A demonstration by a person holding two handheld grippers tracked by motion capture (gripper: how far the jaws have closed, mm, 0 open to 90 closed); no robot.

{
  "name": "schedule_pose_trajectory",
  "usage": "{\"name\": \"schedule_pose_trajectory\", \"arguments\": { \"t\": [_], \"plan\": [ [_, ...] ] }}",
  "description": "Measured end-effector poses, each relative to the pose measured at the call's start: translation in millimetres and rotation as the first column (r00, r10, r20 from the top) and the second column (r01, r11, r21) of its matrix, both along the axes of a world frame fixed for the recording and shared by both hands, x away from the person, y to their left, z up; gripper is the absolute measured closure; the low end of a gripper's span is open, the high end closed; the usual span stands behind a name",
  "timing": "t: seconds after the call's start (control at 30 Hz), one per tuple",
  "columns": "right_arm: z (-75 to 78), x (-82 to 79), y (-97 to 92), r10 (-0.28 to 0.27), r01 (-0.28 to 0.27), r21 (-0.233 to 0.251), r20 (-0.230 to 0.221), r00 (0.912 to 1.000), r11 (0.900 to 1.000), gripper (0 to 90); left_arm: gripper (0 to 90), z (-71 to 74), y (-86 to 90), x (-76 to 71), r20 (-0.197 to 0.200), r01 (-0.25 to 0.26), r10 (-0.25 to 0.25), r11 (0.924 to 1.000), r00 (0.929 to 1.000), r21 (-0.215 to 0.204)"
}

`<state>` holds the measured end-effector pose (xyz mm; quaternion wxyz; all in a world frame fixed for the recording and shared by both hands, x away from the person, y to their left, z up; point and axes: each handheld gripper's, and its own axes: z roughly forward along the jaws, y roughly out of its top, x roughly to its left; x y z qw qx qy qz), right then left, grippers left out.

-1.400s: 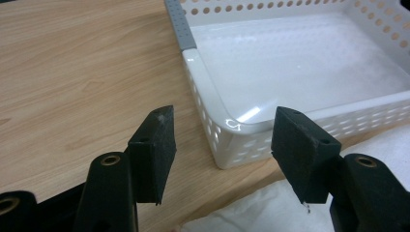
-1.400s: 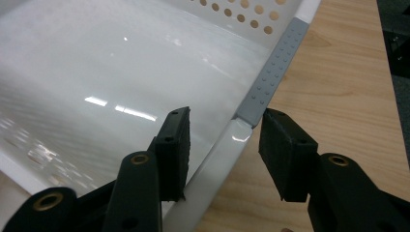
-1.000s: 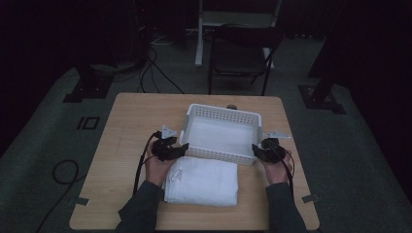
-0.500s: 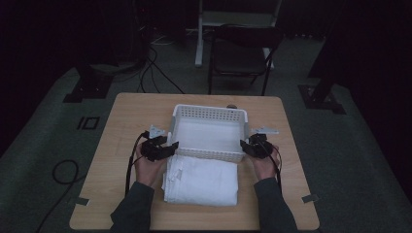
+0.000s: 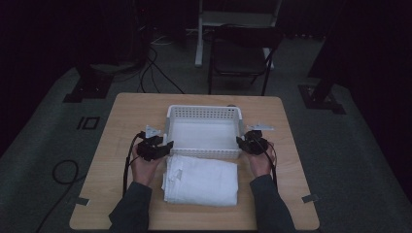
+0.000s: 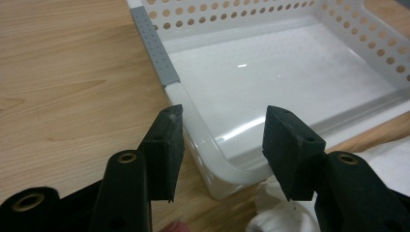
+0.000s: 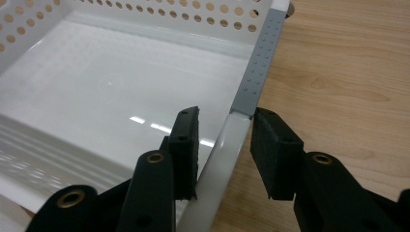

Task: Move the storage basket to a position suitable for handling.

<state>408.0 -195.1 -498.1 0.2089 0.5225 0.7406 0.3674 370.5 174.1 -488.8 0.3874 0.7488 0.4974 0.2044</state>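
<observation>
A white perforated basket [image 5: 204,132] is seen on a light wooden table [image 5: 121,116], between the two grippers. The left gripper [image 6: 221,145] is held with its jaws spread, the basket's near corner lying between them without contact. The right gripper [image 7: 223,152] is also spread, its jaws straddling the basket's side rim; contact cannot be told. A folded white towel [image 5: 201,179] lies between the forearms, just behind the grippers. Beyond the table, a dark chair [image 5: 240,53] and floor cables [image 5: 150,73] are seen in a dim room.
</observation>
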Motion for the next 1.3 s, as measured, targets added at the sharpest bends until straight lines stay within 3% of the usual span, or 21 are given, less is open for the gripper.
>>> {"name": "schedule_pose_trajectory", "arguments": {
  "t": [0.33,0.63,0.77,0.93,1.13,1.3],
  "plan": [
    [0.3,7.7,4.6,-0.004,0.004,-0.003,-0.002,1.0000,1.0000,65.1,60.7,-5.6,7.2,8.6,-0.007,-0.036,0.036,0.9993,0.9993,-0.008],
    [0.5,16.7,7.2,-0.002,0.002,0.003,-0.005,1.0000,1.0000,65.2,61.9,-6.1,10.7,16.9,-0.014,-0.054,0.053,0.9979,0.9985,-0.035],
    [0.5,19.9,7.0,-0.002,0.002,0.007,-0.006,1.0000,1.0000,65.4,61.7,-5.7,10.8,17.4,-0.014,-0.050,0.050,0.9983,0.9987,-0.029],
    [1.9,21.1,5.6,0.006,-0.006,0.003,-0.003,1.0000,1.0000,65.8,57.1,-5.2,9.9,16.5,0.010,-0.040,0.040,0.9989,0.9991,-0.026],
    [17.0,9.1,-1.5,-0.008,0.007,0.014,0.053,0.9985,0.9999,58.6,48.8,4.1,13.9,9.0,0.037,-0.043,0.044,0.9984,0.9983,-0.036],
    [28.8,-11.8,-5.6,0.049,-0.049,-0.009,0.069,0.9964,0.9988,51.5,48.0,13.8,18.5,-5.7,0.065,-0.028,0.031,0.9979,0.9974,-0.058]
  ]
}}
